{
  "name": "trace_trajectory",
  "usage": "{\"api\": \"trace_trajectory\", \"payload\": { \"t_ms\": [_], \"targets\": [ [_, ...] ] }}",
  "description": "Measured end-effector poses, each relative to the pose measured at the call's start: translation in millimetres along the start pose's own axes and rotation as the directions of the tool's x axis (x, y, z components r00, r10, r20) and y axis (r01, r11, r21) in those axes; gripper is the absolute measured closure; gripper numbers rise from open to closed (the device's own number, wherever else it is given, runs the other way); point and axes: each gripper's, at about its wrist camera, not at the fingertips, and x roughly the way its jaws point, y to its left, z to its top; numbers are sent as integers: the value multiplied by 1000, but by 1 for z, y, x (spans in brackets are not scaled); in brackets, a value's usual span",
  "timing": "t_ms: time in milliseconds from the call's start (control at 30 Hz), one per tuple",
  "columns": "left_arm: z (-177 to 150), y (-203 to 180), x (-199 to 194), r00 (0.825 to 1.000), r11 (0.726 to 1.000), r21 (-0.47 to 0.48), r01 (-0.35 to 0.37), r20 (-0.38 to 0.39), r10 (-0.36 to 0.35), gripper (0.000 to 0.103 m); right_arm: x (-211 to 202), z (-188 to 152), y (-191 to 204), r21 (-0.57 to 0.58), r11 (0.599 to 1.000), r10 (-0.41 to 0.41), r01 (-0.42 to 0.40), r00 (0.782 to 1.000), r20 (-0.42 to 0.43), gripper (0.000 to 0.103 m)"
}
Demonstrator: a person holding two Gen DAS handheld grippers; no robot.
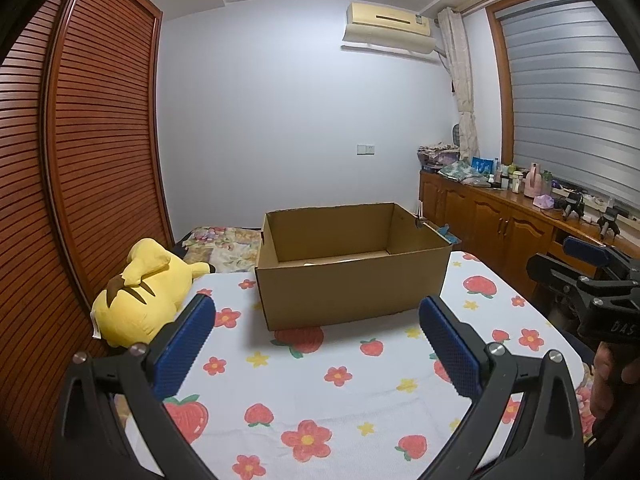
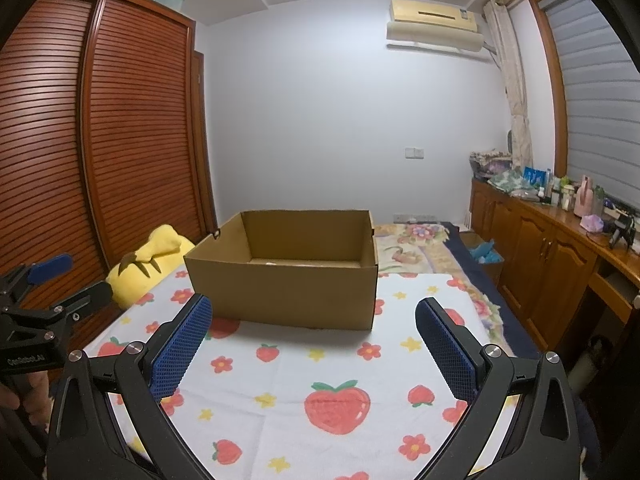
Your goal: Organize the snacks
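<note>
An open brown cardboard box (image 1: 352, 280) stands on a white blanket printed with strawberries and flowers (image 1: 320, 392); it also shows in the right wrist view (image 2: 288, 292). Only a sliver of something pale shows at the bottom inside; no snack is clearly visible. My left gripper (image 1: 316, 340) is open and empty, held above the blanket in front of the box. My right gripper (image 2: 312, 340) is open and empty, also in front of the box. The right gripper shows at the right edge of the left wrist view (image 1: 592, 280), and the left gripper shows at the left edge of the right wrist view (image 2: 44, 292).
A yellow plush toy (image 1: 144, 292) lies left of the box by the wooden slatted wardrobe (image 1: 80, 160). A floral quilt (image 2: 416, 248) lies behind the box. A wooden cabinet with bottles and clutter (image 1: 500, 200) runs along the right wall.
</note>
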Motion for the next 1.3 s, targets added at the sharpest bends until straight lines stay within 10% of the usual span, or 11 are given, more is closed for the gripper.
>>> {"api": "trace_trajectory", "payload": {
  "t_ms": [1300],
  "targets": [
    [1,-1,-5,1000,1000,5,-3,6,3,0,-4,0,1,-9,1000,5,-5,1000,3,0]
  ]
}}
